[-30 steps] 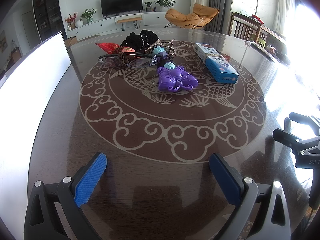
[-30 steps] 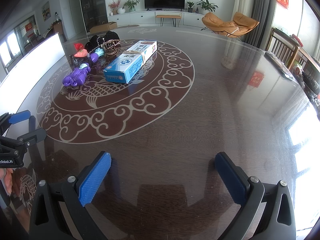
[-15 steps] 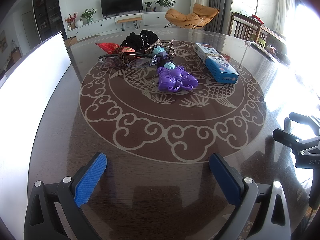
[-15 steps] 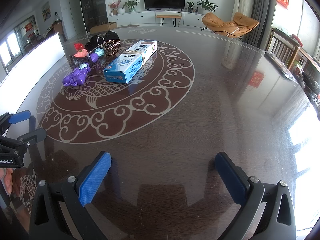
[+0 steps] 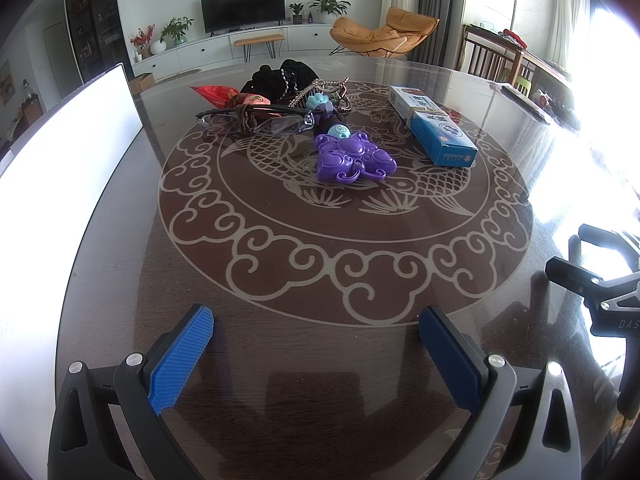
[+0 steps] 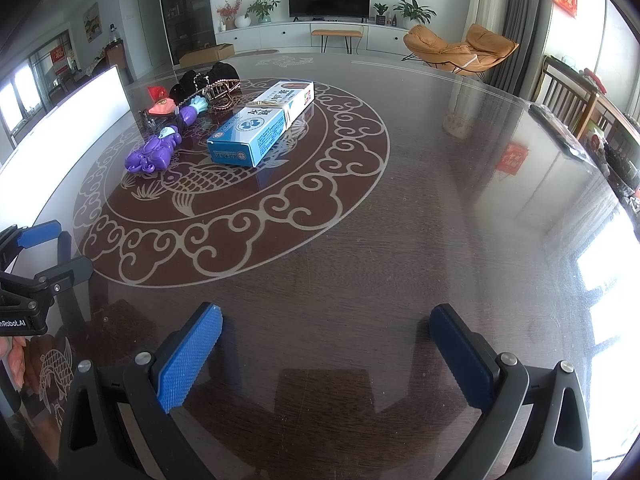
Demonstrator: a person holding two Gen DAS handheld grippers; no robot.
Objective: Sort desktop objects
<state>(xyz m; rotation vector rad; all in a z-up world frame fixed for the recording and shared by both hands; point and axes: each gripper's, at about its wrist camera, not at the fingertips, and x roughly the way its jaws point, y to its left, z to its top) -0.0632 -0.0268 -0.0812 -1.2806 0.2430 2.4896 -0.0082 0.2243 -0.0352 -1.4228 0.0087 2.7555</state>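
A cluster of objects lies on the far part of the dark round table [image 5: 320, 280]: a purple toy [image 5: 352, 159], a blue and white box [image 5: 434, 130], clear glasses [image 5: 256, 122], a black cloth item [image 5: 284, 76] and a red packet [image 5: 214, 94]. My left gripper [image 5: 316, 334] is open near the table's front edge, nothing between its blue pads. My right gripper [image 6: 326, 338] is open too, over bare table to the right of the purple toy [image 6: 154, 154] and the box [image 6: 264, 124]. Each gripper shows at the edge of the other's view.
A long white board [image 5: 60, 168] runs along the table's left side. Behind the table are a TV cabinet [image 6: 320, 34], an orange lounge chair [image 6: 456, 48] and wooden chairs [image 6: 576, 108] at the right. A hand [image 6: 14, 356] holds the left gripper.
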